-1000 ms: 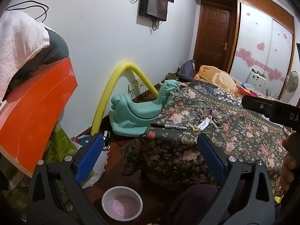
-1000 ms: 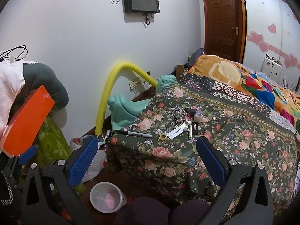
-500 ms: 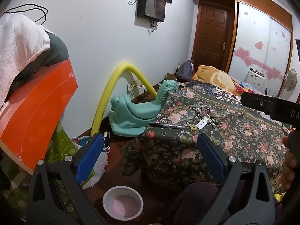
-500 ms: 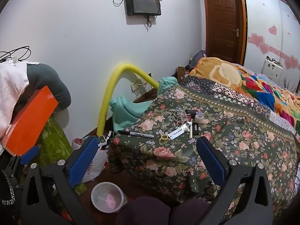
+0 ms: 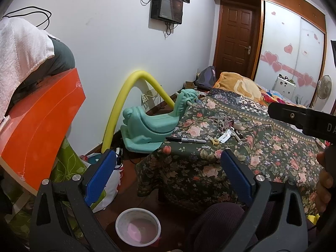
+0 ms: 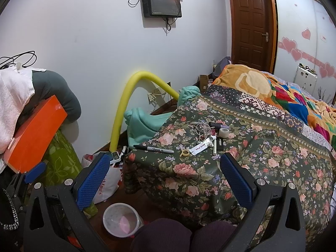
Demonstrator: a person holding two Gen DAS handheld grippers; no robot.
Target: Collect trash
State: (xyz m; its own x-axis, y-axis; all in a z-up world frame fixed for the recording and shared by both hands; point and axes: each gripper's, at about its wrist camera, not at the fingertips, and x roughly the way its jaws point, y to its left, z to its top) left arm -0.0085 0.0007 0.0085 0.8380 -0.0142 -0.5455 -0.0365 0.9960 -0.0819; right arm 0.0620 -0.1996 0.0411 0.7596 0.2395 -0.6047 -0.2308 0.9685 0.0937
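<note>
- Left blue-padded gripper (image 5: 168, 172) and right blue-padded gripper (image 6: 166, 175) — both spread wide, holding nothing.
- Only the left view shows a hand (image 5: 324, 180); only the right view shows the small yellow tape ring (image 6: 185, 152) clearly.

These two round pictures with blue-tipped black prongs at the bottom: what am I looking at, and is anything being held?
No robot here: a person holds a hand tool with two jaws in each hand, and each tool carries a wide-angle camera looking forward along its jaws. One picture is from the left gripper, the other from the right gripper. The blue pads are the jaw tips. Both stand wide open and hold nothing.

The left picture also catches the right tool and the hand holding it.

Ahead is a bed with a floral cover. On it lie a black marker, a small tape ring, a white tag, tangled cords and a tape roll. On the floor stands a round tub.
</note>
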